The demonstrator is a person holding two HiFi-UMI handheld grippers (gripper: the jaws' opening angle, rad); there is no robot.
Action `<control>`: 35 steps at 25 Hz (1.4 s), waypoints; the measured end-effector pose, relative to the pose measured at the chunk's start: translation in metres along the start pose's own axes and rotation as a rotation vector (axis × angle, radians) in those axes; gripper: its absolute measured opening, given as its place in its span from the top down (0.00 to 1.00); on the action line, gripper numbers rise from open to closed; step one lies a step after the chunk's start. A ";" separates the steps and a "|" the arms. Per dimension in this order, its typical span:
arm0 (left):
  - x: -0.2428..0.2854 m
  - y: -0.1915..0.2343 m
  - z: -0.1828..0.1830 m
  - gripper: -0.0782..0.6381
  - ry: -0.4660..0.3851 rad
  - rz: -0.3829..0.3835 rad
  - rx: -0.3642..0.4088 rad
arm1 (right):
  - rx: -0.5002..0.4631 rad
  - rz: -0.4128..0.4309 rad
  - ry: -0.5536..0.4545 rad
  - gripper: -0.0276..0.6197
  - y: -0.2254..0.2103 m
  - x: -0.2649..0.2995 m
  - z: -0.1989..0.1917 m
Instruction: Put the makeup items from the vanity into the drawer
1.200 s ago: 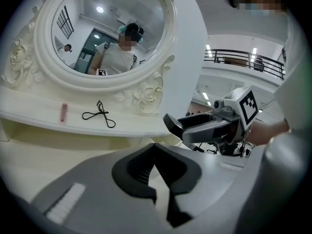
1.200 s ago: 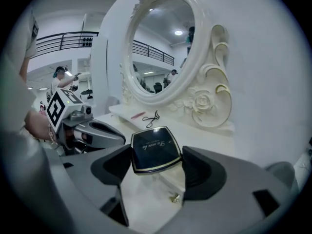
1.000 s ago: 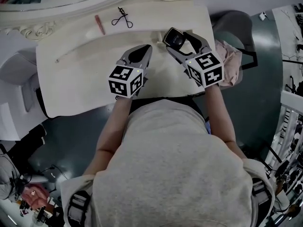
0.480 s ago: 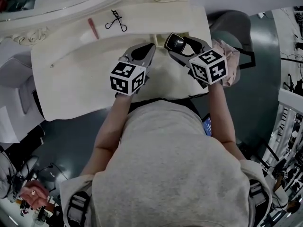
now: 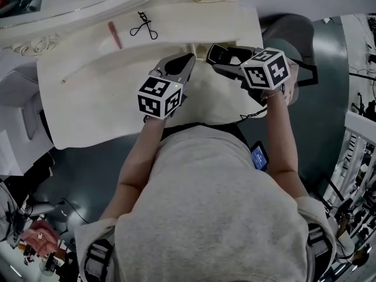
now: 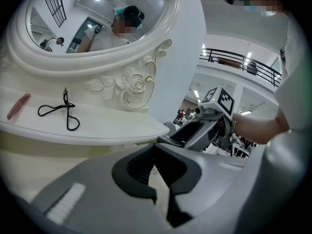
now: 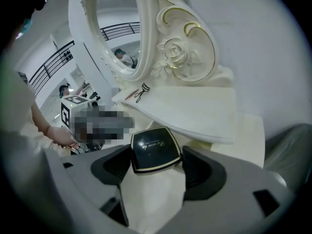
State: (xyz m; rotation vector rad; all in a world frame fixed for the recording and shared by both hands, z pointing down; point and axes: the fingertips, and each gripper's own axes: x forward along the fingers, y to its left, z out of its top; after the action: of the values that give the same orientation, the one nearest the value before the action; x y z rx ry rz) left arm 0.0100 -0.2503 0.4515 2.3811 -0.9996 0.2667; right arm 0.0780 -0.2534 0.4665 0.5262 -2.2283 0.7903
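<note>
Gripping the black compact (image 7: 155,149) by its edges, the right tool (image 7: 157,164) holds something seemingly rigid and glossy (likely slippery); left tool (image 6: 162,191) closed, empty.

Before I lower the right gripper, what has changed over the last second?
The right gripper swung its marker cube rightward and toward the mirror, jaws now pointing more leftward, still clamped on the black compact over the drawer. Unchanged: the left gripper, shut and empty, and the eyelash curler and pink stick on the vanity top.
</note>
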 end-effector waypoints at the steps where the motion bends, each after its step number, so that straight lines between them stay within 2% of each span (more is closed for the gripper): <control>1: 0.001 0.000 -0.001 0.88 0.003 -0.002 0.002 | 0.014 0.009 0.007 0.47 -0.001 0.000 0.001; 8: 0.003 0.002 -0.001 0.88 0.008 0.001 0.004 | 0.091 0.113 0.077 0.47 0.000 0.004 0.004; 10: 0.004 0.002 0.000 0.88 0.009 -0.001 0.008 | 0.108 0.114 0.112 0.47 -0.004 0.006 0.003; 15: 0.006 0.001 0.001 0.88 0.010 -0.001 0.017 | 0.132 0.020 0.146 0.47 -0.019 0.011 0.000; 20: 0.007 0.004 0.002 0.88 0.011 -0.004 0.021 | 0.171 0.008 0.096 0.47 -0.018 0.017 0.004; 26: 0.010 0.004 0.003 0.88 0.011 -0.001 0.020 | 0.216 -0.058 0.017 0.47 -0.024 0.020 0.007; 35: 0.013 0.003 0.005 0.88 0.008 -0.001 0.019 | 0.221 -0.186 -0.046 0.47 -0.029 0.023 0.011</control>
State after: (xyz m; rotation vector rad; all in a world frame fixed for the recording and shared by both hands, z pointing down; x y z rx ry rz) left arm 0.0164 -0.2625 0.4535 2.3960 -0.9960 0.2863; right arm 0.0739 -0.2856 0.4878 0.8528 -2.1072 0.9388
